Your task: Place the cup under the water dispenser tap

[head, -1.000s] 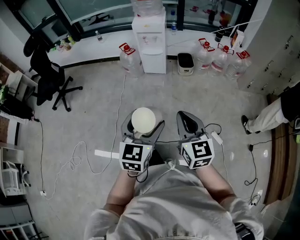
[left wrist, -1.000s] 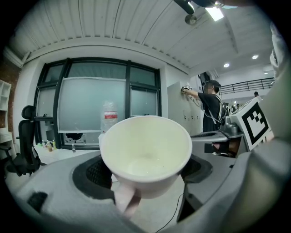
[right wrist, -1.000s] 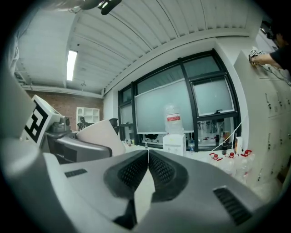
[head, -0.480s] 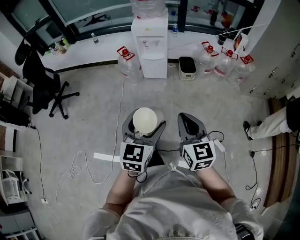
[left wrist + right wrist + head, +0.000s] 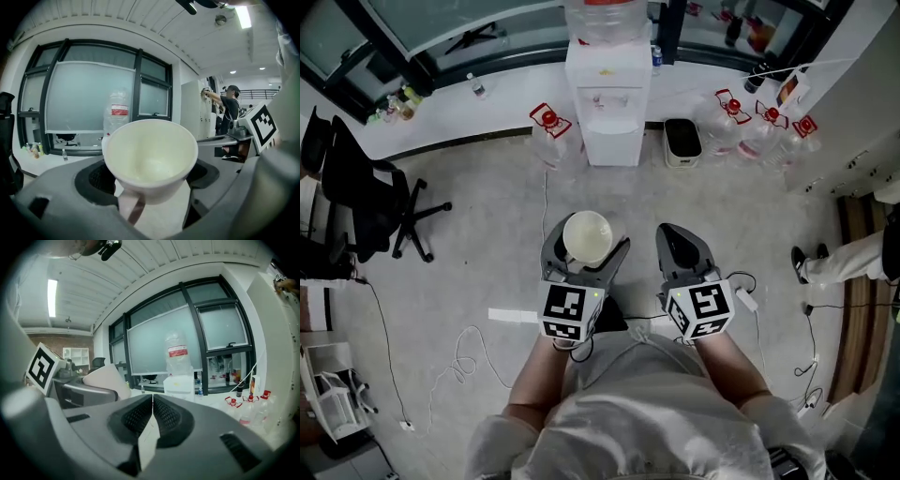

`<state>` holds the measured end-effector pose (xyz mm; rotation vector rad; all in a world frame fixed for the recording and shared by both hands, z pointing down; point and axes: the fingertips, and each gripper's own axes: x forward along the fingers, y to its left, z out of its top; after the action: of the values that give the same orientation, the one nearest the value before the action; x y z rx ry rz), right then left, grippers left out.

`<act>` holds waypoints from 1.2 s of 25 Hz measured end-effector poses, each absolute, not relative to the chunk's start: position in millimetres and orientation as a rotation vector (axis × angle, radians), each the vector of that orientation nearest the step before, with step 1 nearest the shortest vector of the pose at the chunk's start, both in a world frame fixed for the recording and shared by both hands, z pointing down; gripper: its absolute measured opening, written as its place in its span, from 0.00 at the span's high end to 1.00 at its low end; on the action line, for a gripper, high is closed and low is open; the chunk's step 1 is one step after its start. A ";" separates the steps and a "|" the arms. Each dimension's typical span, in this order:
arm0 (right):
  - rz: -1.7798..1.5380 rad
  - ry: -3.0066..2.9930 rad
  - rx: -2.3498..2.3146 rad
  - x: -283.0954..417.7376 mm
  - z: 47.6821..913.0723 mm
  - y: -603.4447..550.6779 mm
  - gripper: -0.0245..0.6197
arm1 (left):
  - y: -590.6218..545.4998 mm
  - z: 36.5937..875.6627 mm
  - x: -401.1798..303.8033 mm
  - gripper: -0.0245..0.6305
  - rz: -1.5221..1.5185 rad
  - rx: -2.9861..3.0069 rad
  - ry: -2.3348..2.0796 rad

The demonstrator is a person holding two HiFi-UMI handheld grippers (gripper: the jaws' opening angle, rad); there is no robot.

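A white paper cup (image 5: 587, 236) stands upright and empty between the jaws of my left gripper (image 5: 586, 246), which is shut on it. In the left gripper view the cup (image 5: 151, 158) fills the middle, with the jaws pressing its lower sides. My right gripper (image 5: 682, 246) is beside it, shut with nothing held; its jaws meet in the right gripper view (image 5: 153, 414). The white water dispenser (image 5: 606, 110) stands ahead against the window ledge, a clear bottle on top. It also shows far off as the dispenser (image 5: 179, 382) in the right gripper view.
Spare water bottles (image 5: 547, 128) with red caps stand left of the dispenser, and more bottles (image 5: 757, 131) to its right. A small black-and-white bin (image 5: 682, 142) sits next to it. A black office chair (image 5: 362, 202) is at the left. Cables (image 5: 469, 347) lie on the floor. A person's leg (image 5: 853, 258) is at the right.
The dispenser and floor have slid down in the head view and come nearer. Both grippers keep their pose, the cup still held.
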<state>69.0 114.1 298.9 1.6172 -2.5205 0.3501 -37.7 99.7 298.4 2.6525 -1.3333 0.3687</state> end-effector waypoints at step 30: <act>0.571 -2.317 1.539 65.5 427.4 -187.9 0.92 | -193.4 450.4 -58.3 0.30 0.545 2.550 -1.330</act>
<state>65.5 -187.9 427.4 1.5393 -2.3172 0.5711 -58.3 -193.4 450.4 2.5502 -1.3303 0.5449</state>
